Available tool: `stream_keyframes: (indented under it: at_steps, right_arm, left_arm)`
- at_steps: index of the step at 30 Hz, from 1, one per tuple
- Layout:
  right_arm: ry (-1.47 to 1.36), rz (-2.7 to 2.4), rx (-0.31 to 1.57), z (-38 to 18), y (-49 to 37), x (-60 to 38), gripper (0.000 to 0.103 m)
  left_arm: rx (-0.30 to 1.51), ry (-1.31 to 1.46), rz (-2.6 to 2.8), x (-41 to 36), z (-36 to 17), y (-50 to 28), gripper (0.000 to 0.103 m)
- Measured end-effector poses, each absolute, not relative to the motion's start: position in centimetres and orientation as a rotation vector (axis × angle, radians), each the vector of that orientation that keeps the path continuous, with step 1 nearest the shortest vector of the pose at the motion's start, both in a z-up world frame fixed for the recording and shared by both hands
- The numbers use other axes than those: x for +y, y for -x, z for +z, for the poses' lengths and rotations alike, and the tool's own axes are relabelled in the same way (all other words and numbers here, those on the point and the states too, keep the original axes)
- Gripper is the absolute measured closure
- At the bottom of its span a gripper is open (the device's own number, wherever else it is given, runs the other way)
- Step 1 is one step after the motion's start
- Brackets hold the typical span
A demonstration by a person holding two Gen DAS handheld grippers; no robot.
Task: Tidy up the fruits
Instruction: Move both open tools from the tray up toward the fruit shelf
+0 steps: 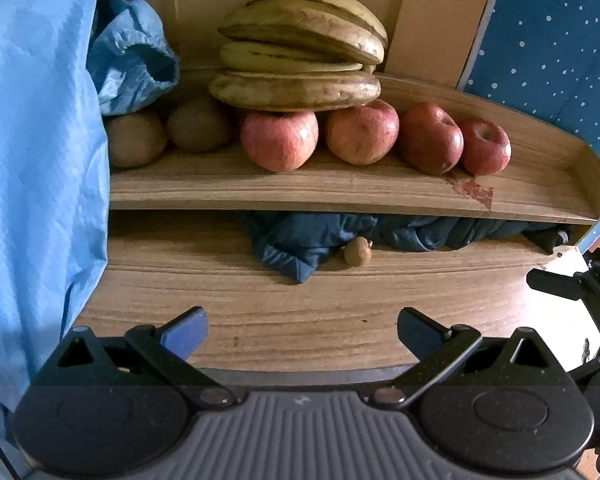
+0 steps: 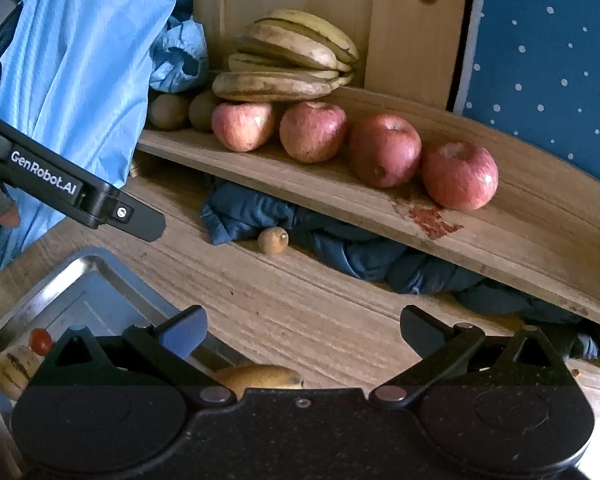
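A wooden shelf (image 1: 340, 192) (image 2: 340, 196) holds a row of several red apples (image 1: 280, 140) (image 2: 312, 132), two brown kiwis (image 1: 136, 140) (image 2: 168, 110) at its left, and a bunch of browned bananas (image 1: 300, 56) (image 2: 288, 64) lying on top. A small brown fruit (image 1: 357, 251) (image 2: 273, 241) lies on the table below the shelf. My left gripper (image 1: 302, 332) is open and empty over the table. My right gripper (image 2: 302, 330) is open and empty; a yellow-brown fruit (image 2: 260, 376) lies just under it.
A metal tray (image 2: 84, 280) at lower left holds a striped fruit (image 2: 12, 368) and a small red one (image 2: 41, 340). Dark blue cloth (image 1: 308, 240) (image 2: 340, 248) is bunched under the shelf. Light blue fabric (image 1: 40, 160) (image 2: 92, 80) hangs on the left. The left gripper's finger (image 2: 140, 224) shows in the right view.
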State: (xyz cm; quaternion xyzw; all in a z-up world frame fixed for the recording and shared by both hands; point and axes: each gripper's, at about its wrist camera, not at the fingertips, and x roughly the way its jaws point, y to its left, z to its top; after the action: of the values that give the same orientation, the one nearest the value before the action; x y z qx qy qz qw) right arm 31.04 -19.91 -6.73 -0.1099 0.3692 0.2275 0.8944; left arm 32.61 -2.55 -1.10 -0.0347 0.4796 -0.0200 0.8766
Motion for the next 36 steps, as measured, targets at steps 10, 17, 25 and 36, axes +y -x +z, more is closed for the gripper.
stream_keyframes:
  at_steps: [10, 17, 25, 36]
  right_arm:
    - [0.255, 0.432, 0.782, -7.1, -31.7, -19.0, 0.001]
    - [0.265, 0.391, 0.796, -7.4, -32.1, -19.5, 0.001]
    - [0.269, 0.353, 0.81, -7.9, -32.9, -20.0, 0.001]
    - [0.278, 0.336, 0.812, -8.4, -34.0, -20.4, 0.001]
  left_arm:
    - [1.016, 0.076, -0.087, -2.4, -2.1, -34.2, 0.0]
    - [1.028, 0.075, -0.132, -3.2, -2.8, -35.7, 0.0]
    - [1.031, 0.09, -0.19, -5.3, -3.3, -37.7, 0.0]
    - [1.047, 0.14, -0.216, -6.9, -4.4, -39.2, 0.003]
